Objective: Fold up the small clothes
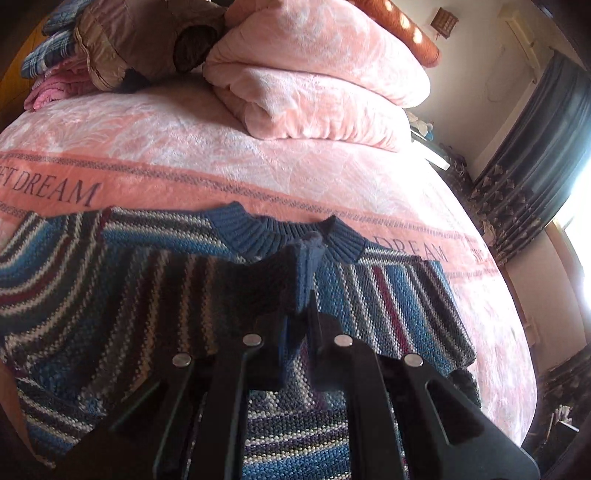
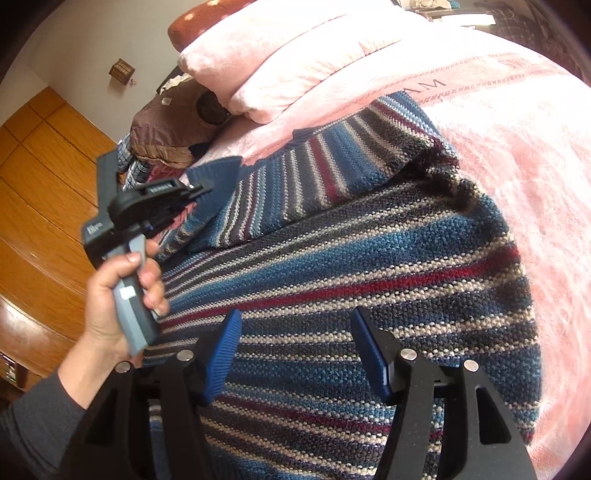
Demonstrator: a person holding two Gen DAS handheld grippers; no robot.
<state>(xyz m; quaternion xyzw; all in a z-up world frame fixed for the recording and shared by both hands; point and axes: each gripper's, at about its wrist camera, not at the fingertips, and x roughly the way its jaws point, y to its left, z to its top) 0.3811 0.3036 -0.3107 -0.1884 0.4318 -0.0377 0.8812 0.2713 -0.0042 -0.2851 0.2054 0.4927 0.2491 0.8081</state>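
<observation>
Bed takes up most of both views, covered in one pink fleece blanket printed with "DREAM" lettering along a woven band. At the head end there's one big folded pink quilt, one rust-coloured bolster behind it, one brown cushion, plus a small heap of plaid and pink fabric beside that. One dark curtain hangs by a bright window on the right of the left wrist view, and wooden panelling fills the left of the right wrist view.

Only one garment is here: a striped knit sweater in blue, grey, white and dark red, lying flat on the near part of the bed with its blue ribbed collar pointing toward the quilt. One sleeve is folded across the body.

Two grippers. The left gripper has its jaws pressed together on a raised pinch of blue cuff just below the collar; in the right wrist view, the hand holding its grey handle shows, with a dark grey sleeve on the wrist. The right gripper hangs over the lower body of the sweater with its jaws spread wide, two blue ribbed pads, nothing between them.
</observation>
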